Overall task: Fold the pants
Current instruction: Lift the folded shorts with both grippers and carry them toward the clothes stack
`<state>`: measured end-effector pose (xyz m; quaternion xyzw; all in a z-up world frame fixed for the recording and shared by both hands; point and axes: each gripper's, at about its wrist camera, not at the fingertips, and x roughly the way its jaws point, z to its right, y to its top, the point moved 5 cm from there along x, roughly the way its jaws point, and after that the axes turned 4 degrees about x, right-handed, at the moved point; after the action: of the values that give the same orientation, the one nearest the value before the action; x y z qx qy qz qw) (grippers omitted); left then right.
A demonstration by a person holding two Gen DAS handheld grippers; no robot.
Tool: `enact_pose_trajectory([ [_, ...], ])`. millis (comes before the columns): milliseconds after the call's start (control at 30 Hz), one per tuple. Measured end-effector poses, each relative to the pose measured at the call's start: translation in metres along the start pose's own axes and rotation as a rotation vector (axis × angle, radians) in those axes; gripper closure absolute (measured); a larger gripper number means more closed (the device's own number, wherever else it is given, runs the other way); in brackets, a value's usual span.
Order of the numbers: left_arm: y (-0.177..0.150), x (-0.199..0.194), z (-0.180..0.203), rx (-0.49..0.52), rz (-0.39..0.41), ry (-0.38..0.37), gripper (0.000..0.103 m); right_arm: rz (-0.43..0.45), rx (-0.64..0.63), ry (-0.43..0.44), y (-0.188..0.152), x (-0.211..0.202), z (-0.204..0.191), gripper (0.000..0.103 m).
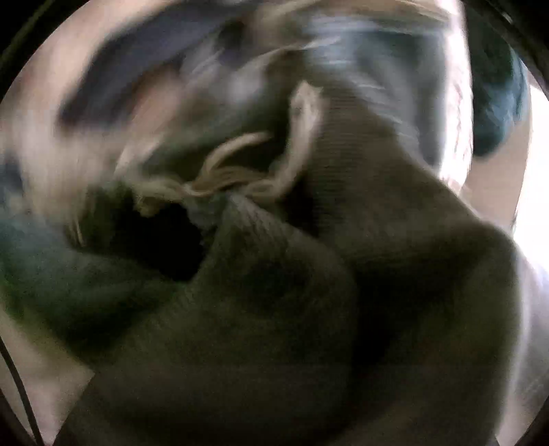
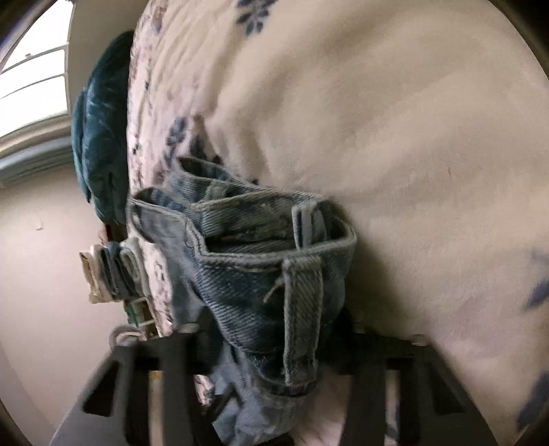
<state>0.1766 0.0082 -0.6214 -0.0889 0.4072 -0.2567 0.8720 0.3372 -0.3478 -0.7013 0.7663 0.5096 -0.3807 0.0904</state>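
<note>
In the right wrist view my right gripper (image 2: pixel 271 346) is shut on the waistband of the light blue jeans (image 2: pixel 260 240), pinching denim by a belt loop (image 2: pixel 302 308) between its black fingers (image 2: pixel 175 370). The waistband hangs bunched in front of a cream bedspread (image 2: pixel 394 137). In the left wrist view, heavily blurred, dark denim (image 1: pixel 274 326) with a frayed pale hem (image 1: pixel 223 178) fills the lens. The left gripper's fingers are hidden by the cloth pressed against the camera.
The cream bedspread has blue flower prints (image 2: pixel 254 13). A teal cushion (image 2: pixel 99 130) lies at its far edge, also in the left wrist view (image 1: pixel 497 89). A window (image 2: pixel 31 75) and pale wall (image 2: pixel 41 274) stand beyond. Small stacked items (image 2: pixel 109 274) sit by the bed edge.
</note>
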Motion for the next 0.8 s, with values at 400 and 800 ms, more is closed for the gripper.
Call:
enact_pose_trajectory([
  [400,0.025,-0.048,0.061,0.595,-0.107,0.223,0.074,0.211,0.232,0.114,-0.132,-0.068,0.038,0.077],
  [800,0.035,-0.051,0.010,0.409,-0.039,0.057,0.056,0.216,0.292,0.258,-0.132,-0.023,0.074,0.033],
])
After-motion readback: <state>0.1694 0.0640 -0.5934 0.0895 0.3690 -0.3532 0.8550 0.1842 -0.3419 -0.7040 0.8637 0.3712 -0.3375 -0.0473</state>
